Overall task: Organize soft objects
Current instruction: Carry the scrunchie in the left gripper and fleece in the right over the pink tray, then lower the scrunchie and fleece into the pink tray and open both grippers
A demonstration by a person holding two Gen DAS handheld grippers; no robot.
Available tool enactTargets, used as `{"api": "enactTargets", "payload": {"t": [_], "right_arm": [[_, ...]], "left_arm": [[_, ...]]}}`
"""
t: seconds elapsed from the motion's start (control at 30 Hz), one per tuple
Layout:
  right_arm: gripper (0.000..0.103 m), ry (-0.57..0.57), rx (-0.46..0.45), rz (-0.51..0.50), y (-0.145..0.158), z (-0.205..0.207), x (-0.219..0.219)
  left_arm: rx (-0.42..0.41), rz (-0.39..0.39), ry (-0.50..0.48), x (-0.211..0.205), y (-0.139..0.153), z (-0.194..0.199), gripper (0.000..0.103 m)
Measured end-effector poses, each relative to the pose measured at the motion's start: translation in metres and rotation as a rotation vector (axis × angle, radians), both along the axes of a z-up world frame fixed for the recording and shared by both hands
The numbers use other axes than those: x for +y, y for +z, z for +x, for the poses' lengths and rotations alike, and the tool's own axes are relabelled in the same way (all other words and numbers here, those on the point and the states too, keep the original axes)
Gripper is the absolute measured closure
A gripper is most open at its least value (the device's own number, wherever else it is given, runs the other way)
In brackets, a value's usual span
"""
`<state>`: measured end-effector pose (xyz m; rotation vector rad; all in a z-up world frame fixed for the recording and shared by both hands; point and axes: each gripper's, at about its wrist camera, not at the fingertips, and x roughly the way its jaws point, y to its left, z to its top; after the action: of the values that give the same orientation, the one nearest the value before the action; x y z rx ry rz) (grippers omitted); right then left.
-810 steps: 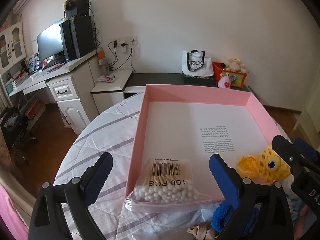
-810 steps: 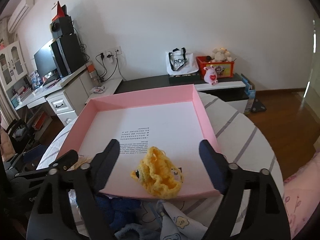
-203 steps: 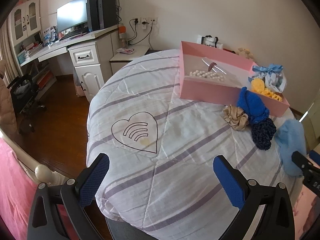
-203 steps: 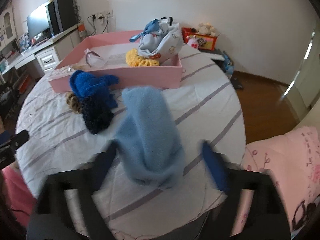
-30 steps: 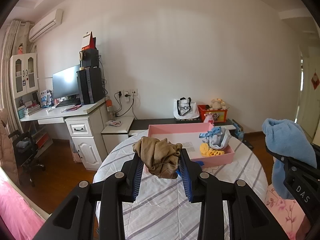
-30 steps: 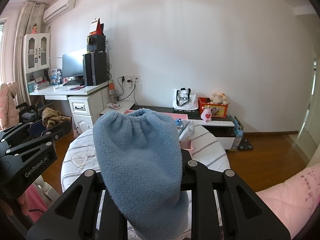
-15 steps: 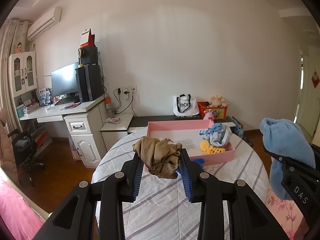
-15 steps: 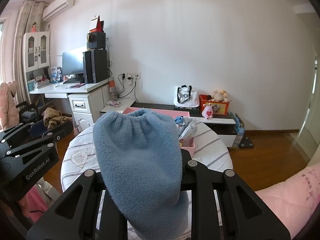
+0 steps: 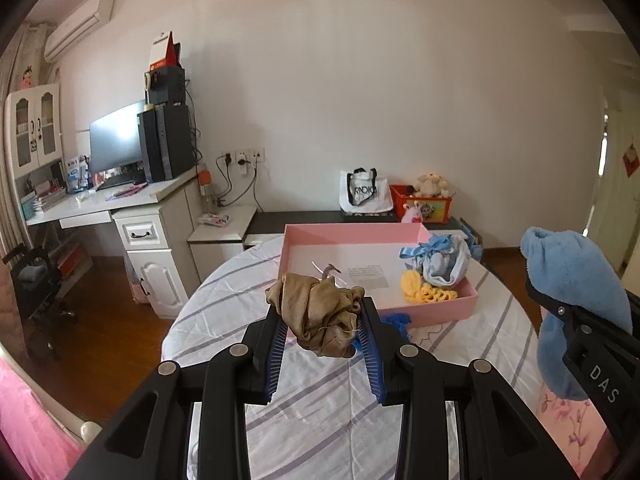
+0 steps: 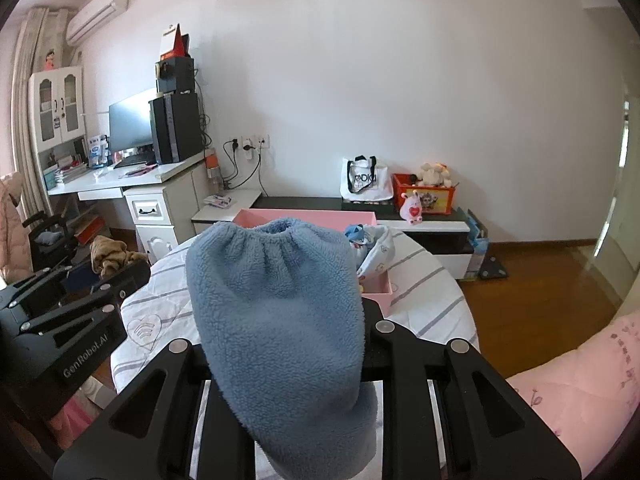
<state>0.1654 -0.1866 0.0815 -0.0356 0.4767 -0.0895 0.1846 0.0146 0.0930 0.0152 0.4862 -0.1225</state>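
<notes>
Left wrist view, near: my left gripper [image 9: 325, 334] pinches a tan scrunchie [image 9: 318, 320], carried clear above the striped tablecloth [image 9: 320, 392] for boxing. Right wrist view, near: my right gripper [image 10: 280, 344] is clamped on a blue fleece pouch [image 10: 276, 312], draped over the fingers. Far: pink box [image 9: 424, 312], open-topped, already storing a yellow knit piece [image 9: 426, 290] and a blue-ribboned bundle [image 9: 440, 260] at its right end; likely destination for both.
</notes>
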Motion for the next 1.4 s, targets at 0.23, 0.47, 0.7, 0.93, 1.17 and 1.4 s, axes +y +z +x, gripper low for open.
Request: {"api": "enactTargets", "payload": {"t": [0.23,0.47,0.7,0.93,1.17,1.4], "right_arm": [[0.084,-0.001,0.017,0.003,-0.002,0.034,-0.001],[0.084,0.007,0.041,0.013,-0.007,0.073,-0.003],[0.084,0.003,0.095,0.021,-0.019,0.123,-0.006],[0.084,-0.007,0.171,0.037,-0.041,0.171,-0.014],[0.084,-0.001,0.239,0.049,-0.062,0.207,-0.018],[0.084,0.0,0.284,0.047,-0.075,0.23,-0.019]], "left_arm": [[0.03,0.006,0.0,0.003,0.002,0.045,0.071],[0.056,0.024,0.01,0.001,0.001,0.098,0.071],[0.108,0.044,0.011,-0.007,-0.007,0.167,0.071],[0.176,0.075,0.0,-0.021,-0.017,0.232,0.071],[0.251,0.091,-0.004,-0.031,-0.027,0.301,0.071],[0.293,0.105,-0.019,-0.036,-0.035,0.355,0.069]]}}
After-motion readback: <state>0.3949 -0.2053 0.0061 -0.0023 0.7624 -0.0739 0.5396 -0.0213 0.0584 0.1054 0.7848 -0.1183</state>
